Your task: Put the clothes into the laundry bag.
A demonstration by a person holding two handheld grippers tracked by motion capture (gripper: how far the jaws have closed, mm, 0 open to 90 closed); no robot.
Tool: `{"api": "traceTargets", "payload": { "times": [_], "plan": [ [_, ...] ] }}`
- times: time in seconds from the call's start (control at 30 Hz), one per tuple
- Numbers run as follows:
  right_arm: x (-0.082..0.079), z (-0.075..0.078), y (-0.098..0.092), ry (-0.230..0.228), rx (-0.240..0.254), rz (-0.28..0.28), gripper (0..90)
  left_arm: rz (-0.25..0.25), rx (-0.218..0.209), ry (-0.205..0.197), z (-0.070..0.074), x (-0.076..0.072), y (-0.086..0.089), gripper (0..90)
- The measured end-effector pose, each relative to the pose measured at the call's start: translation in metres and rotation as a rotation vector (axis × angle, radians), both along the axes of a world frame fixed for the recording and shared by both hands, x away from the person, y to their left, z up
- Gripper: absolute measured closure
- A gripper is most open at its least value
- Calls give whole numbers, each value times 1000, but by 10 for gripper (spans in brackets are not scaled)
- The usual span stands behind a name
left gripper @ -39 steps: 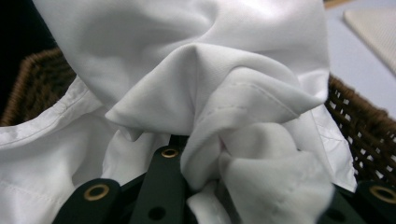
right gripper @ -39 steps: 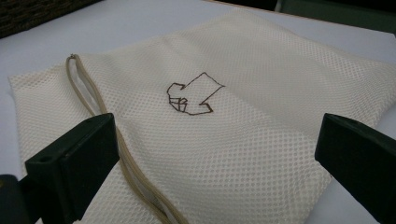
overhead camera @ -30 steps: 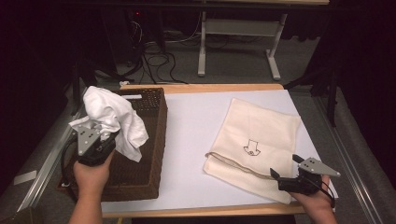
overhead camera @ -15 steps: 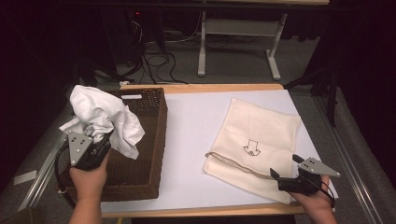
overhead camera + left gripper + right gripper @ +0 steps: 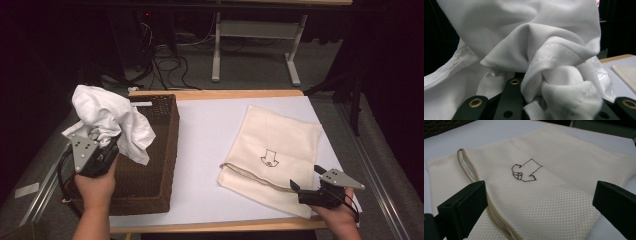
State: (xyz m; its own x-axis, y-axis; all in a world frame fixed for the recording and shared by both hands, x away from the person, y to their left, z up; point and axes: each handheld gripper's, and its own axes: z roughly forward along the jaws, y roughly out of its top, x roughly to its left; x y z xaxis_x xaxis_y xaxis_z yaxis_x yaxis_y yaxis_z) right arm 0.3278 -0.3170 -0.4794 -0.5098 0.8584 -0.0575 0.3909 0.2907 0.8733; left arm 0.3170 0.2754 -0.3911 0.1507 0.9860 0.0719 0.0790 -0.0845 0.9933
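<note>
My left gripper [image 5: 102, 150] clamps a bunched white shirt [image 5: 107, 117] above the wicker basket [image 5: 160, 150]. My right gripper [image 5: 305, 187] waits with jaws spread at the mesh laundry bag [image 5: 280, 150]. I judge the bag's mouth needs lifting open before the shirt travels across.

A white sheet [image 5: 215, 145] covers the wood-edged table [image 5: 220, 93]. Beyond its far edge, on grey floor, stands a pale metal frame [image 5: 254, 35], with dark cables [image 5: 170, 60] tangled beside it. A small pale scrap, perhaps tape [image 5: 26, 190], lies lower left.
</note>
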Motion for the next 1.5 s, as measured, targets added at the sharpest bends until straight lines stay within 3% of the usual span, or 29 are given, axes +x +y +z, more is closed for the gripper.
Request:
{"api": "traceTargets", "payload": {
  "times": [0.27, 0.33, 0.5, 0.53, 0.73, 1.07, 1.13, 1.23, 1.3, 1.5],
  "plan": [
    [-1, 0, 0, -1, 5, -3, 5, -44, 2, -56, 22, -1, -25, 750],
    [-1, 0, 0, -1, 5, 0, 5, -75, 3, -66, 29, -1, -40, 750],
    [-1, 1, 0, -9, 3, 7, 5, -121, -5, -70, 33, 0, -61, 750],
    [-1, 1, 0, -9, 4, 6, 5, -146, -6, -63, 34, 1, -73, 750],
    [-1, 1, 0, -9, 6, 11, 5, -221, -4, -60, 33, 2, -107, 749],
    [-2, 2, 1, -21, 2, 25, 5, -380, -30, -40, 20, 0, -180, 749],
    [-2, 2, 1, -18, 0, 23, 5, -394, -39, -37, 18, 0, -186, 749],
    [-3, 2, 1, -21, 1, 26, 5, -440, -58, -26, 8, -4, -204, 749],
    [-3, 2, 1, -23, 1, 29, 5, -468, -44, -16, -1, -9, -216, 749],
    [-4, 3, 3, -27, -2, 37, 7, -492, -38, 27, -19, -21, -215, 747]
  ]
}}
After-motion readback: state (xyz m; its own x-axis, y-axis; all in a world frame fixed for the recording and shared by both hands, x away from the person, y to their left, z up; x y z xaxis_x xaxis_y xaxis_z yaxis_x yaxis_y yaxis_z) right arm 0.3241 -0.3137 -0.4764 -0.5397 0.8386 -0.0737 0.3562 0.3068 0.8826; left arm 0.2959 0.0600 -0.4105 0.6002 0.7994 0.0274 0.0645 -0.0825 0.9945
